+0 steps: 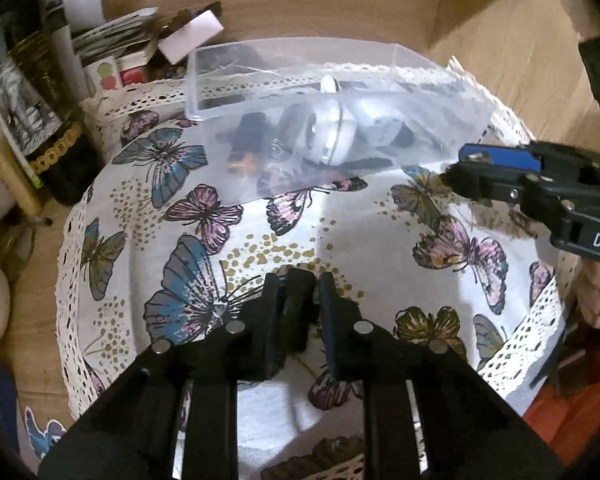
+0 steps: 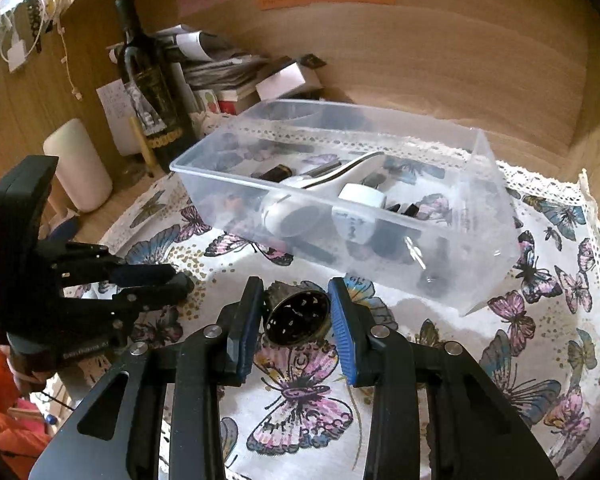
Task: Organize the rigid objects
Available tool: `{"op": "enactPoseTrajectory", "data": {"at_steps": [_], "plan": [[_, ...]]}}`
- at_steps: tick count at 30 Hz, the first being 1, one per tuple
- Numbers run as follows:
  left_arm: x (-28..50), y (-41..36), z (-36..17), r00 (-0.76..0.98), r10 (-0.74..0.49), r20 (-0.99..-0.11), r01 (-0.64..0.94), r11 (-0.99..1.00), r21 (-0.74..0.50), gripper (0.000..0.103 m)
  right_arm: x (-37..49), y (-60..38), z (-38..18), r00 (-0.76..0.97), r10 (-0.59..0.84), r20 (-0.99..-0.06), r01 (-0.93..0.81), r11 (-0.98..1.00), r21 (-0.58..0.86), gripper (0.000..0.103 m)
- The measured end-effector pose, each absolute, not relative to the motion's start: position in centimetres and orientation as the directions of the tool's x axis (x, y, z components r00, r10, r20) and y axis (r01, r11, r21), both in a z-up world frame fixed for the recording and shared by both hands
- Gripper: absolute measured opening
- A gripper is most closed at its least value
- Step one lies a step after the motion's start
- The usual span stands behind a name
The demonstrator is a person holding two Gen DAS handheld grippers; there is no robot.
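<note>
A clear plastic bin [image 2: 496, 216] stands on the butterfly tablecloth [image 2: 300, 404] and holds a white ladle [image 2: 300, 196], a white cup [image 2: 358, 210] and several dark small items. My right gripper [image 2: 296, 316] is shut on a small dark perforated metal cup [image 2: 296, 316], held just above the cloth in front of the bin. My left gripper [image 1: 298, 312] is shut on a black flat piece [image 1: 296, 316] above the cloth, short of the bin [image 1: 236, 92]. The left gripper also shows at the left of the right wrist view [image 2: 180, 280]; the right one shows at the right of the left wrist view [image 1: 460, 168].
A dark wine bottle [image 2: 148, 80], a white cylinder [image 2: 80, 164] and a pile of papers and boxes [image 2: 228, 72] stand left of the bin. Wooden walls [image 2: 440, 60] close in behind and to the right. The cloth's lace edge [image 2: 560, 188] marks the table's border.
</note>
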State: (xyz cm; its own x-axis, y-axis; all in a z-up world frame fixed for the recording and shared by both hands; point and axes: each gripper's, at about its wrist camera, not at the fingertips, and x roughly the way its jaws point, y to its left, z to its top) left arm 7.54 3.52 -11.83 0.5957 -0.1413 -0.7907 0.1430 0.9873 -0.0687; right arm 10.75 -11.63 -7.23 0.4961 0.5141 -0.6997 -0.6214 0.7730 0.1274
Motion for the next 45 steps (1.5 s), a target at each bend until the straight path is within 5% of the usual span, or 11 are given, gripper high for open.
{"op": "enactPoseTrajectory", "data": {"at_steps": [27, 45], "plan": [[10.3, 3.7, -1.8, 0.808, -0.128, -0.575, 0.108, 0.992, -0.069, 0.019, 12.2, -14.1, -0.7, 0.688, 0.487, -0.538, -0.551, 0.833, 0.049, 0.031], [16.9, 3.9, -6.1, 0.726, -0.140, -0.673, 0.095, 0.990, -0.104, 0.019, 18.5, -14.5, -5.5, 0.626, 0.412, -0.663, -0.459, 0.881, 0.114, 0.031]]}}
